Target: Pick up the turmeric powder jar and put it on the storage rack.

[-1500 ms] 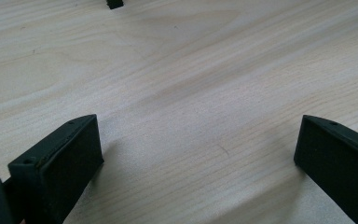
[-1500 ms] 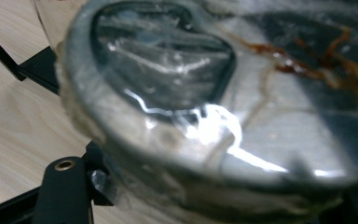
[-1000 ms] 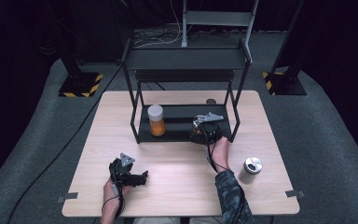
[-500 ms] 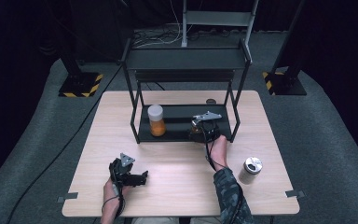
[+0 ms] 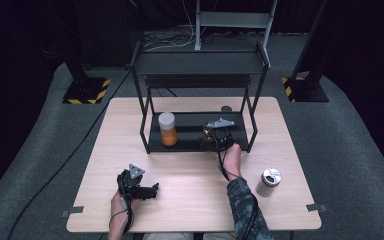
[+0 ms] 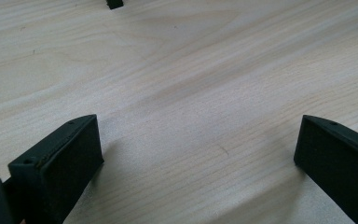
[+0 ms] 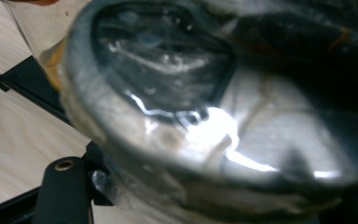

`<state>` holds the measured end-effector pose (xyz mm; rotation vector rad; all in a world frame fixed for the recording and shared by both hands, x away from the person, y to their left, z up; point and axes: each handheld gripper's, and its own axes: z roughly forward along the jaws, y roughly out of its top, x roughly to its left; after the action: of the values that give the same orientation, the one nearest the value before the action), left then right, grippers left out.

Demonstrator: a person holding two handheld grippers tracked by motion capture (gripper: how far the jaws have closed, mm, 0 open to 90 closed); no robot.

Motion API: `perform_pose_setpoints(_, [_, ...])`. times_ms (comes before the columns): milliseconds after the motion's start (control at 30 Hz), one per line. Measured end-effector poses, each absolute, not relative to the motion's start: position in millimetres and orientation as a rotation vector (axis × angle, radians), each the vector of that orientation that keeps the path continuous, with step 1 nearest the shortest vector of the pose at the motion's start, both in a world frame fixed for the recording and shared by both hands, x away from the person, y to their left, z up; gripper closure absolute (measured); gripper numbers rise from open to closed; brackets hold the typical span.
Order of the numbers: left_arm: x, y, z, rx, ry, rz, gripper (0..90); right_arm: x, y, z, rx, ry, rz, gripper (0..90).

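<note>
On the rack's lower shelf (image 5: 190, 142), right gripper (image 5: 215, 140) clamps an upright jar (image 7: 186, 121).

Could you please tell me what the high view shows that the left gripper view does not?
High view alone: the black metal two-tier rack, an orange-filled jar with a white lid on its lower shelf, the right gripper at a jar there, and a silver-lidded jar on the table. Left gripper view alone: the left gripper, jaws wide apart, nothing between. Both: the light wooden table.
</note>
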<state>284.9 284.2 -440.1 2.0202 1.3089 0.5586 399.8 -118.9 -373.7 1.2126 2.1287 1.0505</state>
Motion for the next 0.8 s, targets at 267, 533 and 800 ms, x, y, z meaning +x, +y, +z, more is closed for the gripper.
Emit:
perform_pose_setpoints(267, [284.7,284.1,-440.4,2.017,1.310,0.559,0.5,403.6,-115.3,-375.5,1.209,2.134,1.044,30.2])
perform_pose_setpoints(533, [284.8,284.1,-440.2,2.019,1.309,0.559,0.6,405.2,-112.2,-376.6,1.195,2.133,1.046,30.2])
perform_pose_setpoints(800, [284.8,284.1,-440.1,2.020,1.309,0.559,0.5,407.2,-109.3,-377.3,1.190,2.130,1.051,30.2])
